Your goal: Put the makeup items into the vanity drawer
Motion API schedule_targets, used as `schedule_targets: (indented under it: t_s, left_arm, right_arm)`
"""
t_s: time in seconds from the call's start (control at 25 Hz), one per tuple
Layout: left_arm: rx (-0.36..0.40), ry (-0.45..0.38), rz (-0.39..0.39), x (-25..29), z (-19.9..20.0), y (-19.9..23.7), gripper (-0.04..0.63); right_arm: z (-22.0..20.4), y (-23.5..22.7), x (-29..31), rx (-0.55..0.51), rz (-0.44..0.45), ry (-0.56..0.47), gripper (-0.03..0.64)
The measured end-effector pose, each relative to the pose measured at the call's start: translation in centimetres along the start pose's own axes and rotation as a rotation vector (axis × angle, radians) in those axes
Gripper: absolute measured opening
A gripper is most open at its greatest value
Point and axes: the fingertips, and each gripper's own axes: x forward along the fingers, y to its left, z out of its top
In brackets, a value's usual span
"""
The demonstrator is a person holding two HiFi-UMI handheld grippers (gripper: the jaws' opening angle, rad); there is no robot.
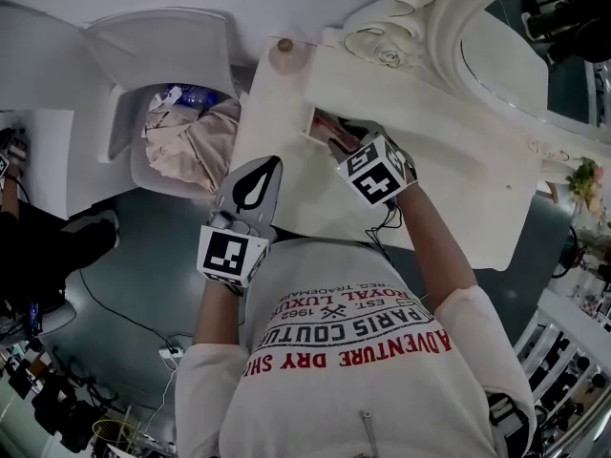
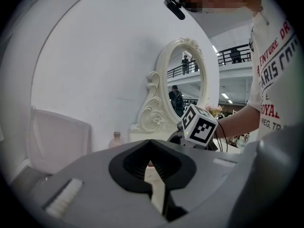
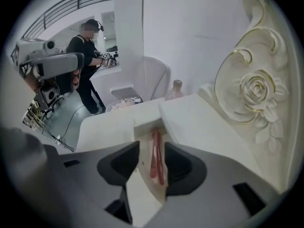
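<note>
Pink slim makeup sticks (image 3: 156, 153) in the white vanity drawer (image 3: 143, 144) look light and slippery; pinch them mid-length. Right claw (image 3: 152, 161) open, left claw (image 2: 151, 146) closed.

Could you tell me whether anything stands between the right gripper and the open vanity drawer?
Nothing visible does: the right gripper hangs open directly over the open drawer, where slender pink items lie.

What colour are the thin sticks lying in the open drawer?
The thin sticks are pinkish red; right gripper view.
</note>
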Motion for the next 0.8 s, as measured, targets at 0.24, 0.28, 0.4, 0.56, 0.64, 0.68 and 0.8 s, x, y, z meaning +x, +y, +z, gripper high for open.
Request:
schedule_targets:
  t_s: [0.24, 0.28, 0.4, 0.56, 0.64, 0.68, 0.8]
  left_arm:
    - [0.001, -0.011, -0.008, 0.1, 0.2, -0.1, 0.009]
    - [0.007, -0.013, -0.014, 0.1, 0.3, -0.1, 0.009]
    - [0.026, -0.016, -0.034, 0.3, 0.8, -0.4, 0.009]
    - [0.054, -0.028, -0.063, 0.6, 1.8, -1.0, 0.009]
    - [0.072, -0.037, -0.082, 0.9, 2.6, -1.3, 0.009]
    - [0.081, -0.041, -0.090, 1.0, 2.9, -1.5, 0.009]
    - [0.102, -0.049, -0.114, 1.4, 4.0, -2.2, 0.009]
  right_arm:
    - [0.4, -0.4, -0.7, 0.091, -0.028, -0.066, 0.183]
    - [0.4, -0.5, -1.0, 0.111, -0.033, -0.077, 0.183]
    - [0.4, -0.7, -2.2, 0.171, -0.058, -0.120, 0.149]
    - [0.4, -1.3, -4.8, 0.238, -0.111, -0.203, 0.063]
    - [0.3, -1.4, -6.0, 0.262, -0.130, -0.237, 0.048]
    - [0.2, -1.5, -6.7, 0.270, -0.142, -0.254, 0.036]
    - [0.3, -1.8, -9.2, 0.271, -0.205, -0.324, 0.012]
